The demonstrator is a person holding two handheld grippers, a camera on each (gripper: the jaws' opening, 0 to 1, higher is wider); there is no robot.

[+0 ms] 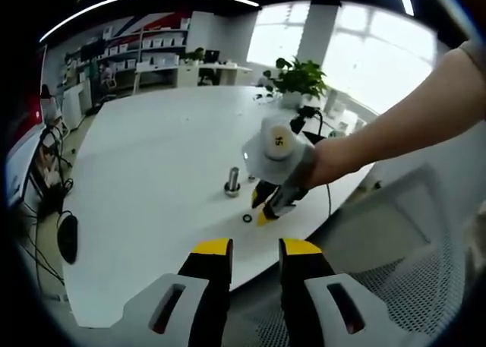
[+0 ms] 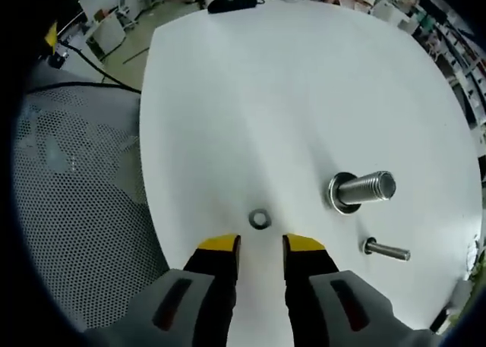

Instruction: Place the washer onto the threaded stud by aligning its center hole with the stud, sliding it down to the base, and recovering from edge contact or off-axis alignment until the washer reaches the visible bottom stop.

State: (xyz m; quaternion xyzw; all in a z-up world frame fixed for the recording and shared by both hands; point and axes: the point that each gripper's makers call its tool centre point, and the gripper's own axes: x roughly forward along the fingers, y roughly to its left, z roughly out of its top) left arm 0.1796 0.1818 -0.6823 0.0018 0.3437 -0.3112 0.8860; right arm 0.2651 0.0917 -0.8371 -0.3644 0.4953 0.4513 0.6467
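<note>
Approach step, nothing grasped yet. Washer (image 2: 260, 219) lying flat on the white worktop (image 2: 250, 96) near its edge, just ahead of the right gripper (image 2: 261, 244), jaws spread and empty above it. Threaded stud (image 2: 363, 189) standing further in from that edge, a smaller bolt (image 2: 386, 250) beside it. Left gripper (image 1: 254, 247) hanging back off the worktop edge, jaws parted, holding nothing. Next, probably: lower onto the washer, pinch its rim, lift, then centre the hole over the stud tip.
</note>
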